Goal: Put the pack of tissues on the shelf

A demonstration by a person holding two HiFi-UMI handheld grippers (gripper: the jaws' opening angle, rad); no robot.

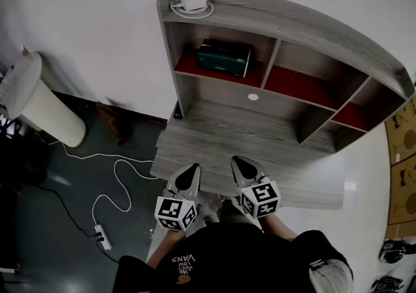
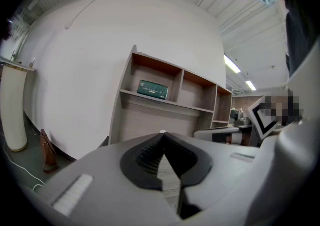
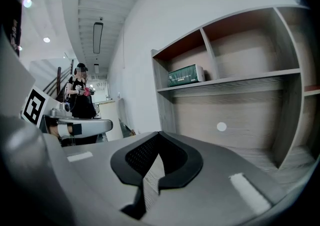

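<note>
The green pack of tissues [image 1: 224, 58] lies in the leftmost compartment of the grey shelf unit [image 1: 286, 19], on its red floor. It also shows in the left gripper view [image 2: 153, 89] and in the right gripper view [image 3: 186, 75]. My left gripper [image 1: 190, 171] and right gripper [image 1: 242, 163] hover side by side over the near edge of the desk top [image 1: 214, 136], well short of the pack. Both are shut with nothing held: in the left gripper view [image 2: 162, 135] and the right gripper view [image 3: 159, 135] the jaws meet at the tips.
A white charger with a coiled cable [image 1: 193, 4] lies on top of the shelf unit. On the dark floor to the left are a white cylinder [image 1: 45, 106] and a power strip [image 1: 102, 236]. Cardboard boxes [image 1: 403, 168] stand at the right. A person [image 3: 82, 97] stands far off.
</note>
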